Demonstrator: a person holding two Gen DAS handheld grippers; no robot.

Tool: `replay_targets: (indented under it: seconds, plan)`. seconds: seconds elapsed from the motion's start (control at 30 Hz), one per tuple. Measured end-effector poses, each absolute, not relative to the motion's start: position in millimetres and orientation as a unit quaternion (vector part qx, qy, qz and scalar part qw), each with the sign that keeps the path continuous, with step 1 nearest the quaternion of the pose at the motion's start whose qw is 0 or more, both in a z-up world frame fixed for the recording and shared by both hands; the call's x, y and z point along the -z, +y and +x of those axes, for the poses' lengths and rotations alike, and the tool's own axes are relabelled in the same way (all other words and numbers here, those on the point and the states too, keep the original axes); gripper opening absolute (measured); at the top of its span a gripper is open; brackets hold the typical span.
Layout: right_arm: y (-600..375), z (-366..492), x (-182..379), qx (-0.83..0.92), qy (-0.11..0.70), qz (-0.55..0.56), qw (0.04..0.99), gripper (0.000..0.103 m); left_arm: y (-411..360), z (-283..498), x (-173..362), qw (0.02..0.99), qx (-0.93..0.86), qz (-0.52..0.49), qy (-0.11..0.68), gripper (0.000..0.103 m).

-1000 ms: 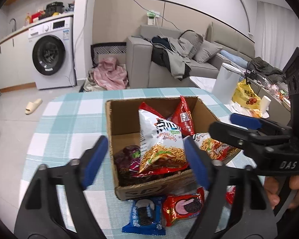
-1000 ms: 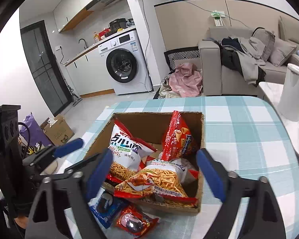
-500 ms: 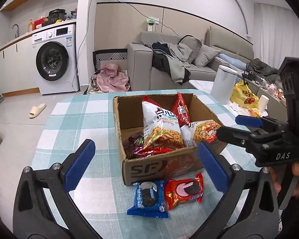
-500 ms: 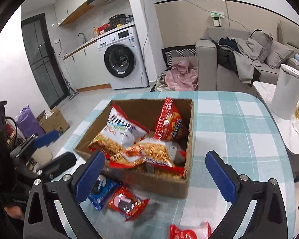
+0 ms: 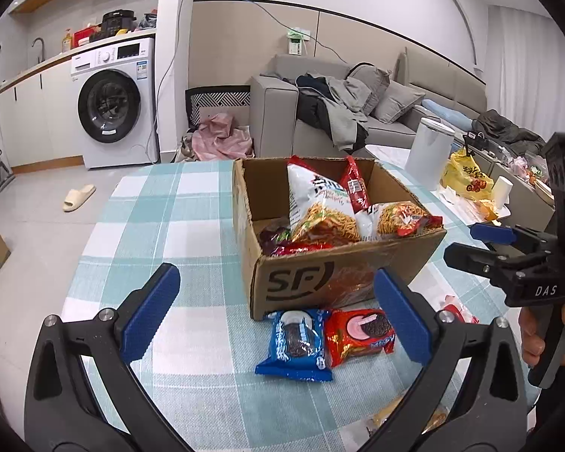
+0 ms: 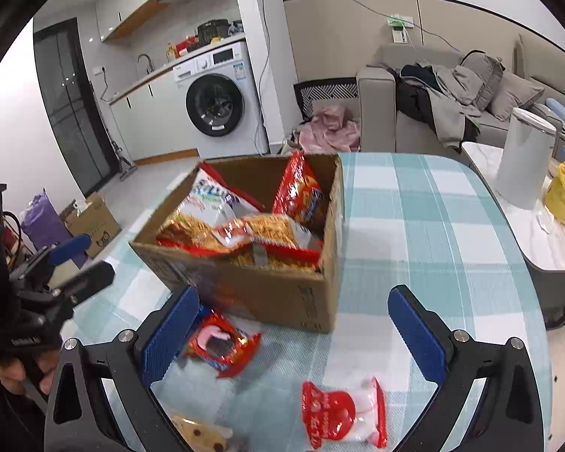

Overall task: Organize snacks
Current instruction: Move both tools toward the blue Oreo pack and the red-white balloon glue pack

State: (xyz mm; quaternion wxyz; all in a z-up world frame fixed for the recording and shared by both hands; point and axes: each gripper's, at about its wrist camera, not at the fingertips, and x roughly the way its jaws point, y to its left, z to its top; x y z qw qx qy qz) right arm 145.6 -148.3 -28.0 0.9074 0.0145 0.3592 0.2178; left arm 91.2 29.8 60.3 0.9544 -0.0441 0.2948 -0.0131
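Observation:
A cardboard box (image 5: pixel 320 278) (image 6: pixel 282 293) on the checked table holds several noodle and chip bags (image 5: pixel 320 207) (image 6: pixel 241 226). In front of it lie a blue cookie pack (image 5: pixel 295 342) and a red cookie pack (image 5: pixel 359 333) (image 6: pixel 222 342). A red-and-white packet (image 6: pixel 342 414) and a tan snack (image 6: pixel 203 433) lie nearer in the right wrist view. My left gripper (image 5: pixel 278 316) stands open, empty, short of the cookie packs. Over the table in front of the box, my right gripper (image 6: pixel 293 335) is open and empty too; it also shows in the left wrist view (image 5: pixel 482 245).
The table's right edge (image 6: pixel 508 248) curves beside a low side table with a white canister (image 6: pixel 523 158) and a yellow bag (image 5: pixel 467 180). A sofa (image 5: pixel 358 120) and a washing machine (image 5: pixel 113 105) stand behind. Bare tablecloth (image 5: pixel 162 218) lies left of the box.
Both grippers pulled back from the box toward the near table edge, and their jaws spread wider. A white noodle bag once between the left jaws now rests in the box. More packets came into view.

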Motion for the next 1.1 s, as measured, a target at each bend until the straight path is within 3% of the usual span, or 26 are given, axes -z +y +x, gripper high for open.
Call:
replay_targets:
  seconds: [1.1]
  plan:
    - [-164.9, 122.9, 88.7, -0.213, 0.43, -0.059, 0.876, 0.102, 5.4, 89.3, 3.5, 0.93, 0.018, -0.004, 0.368, 0.102]
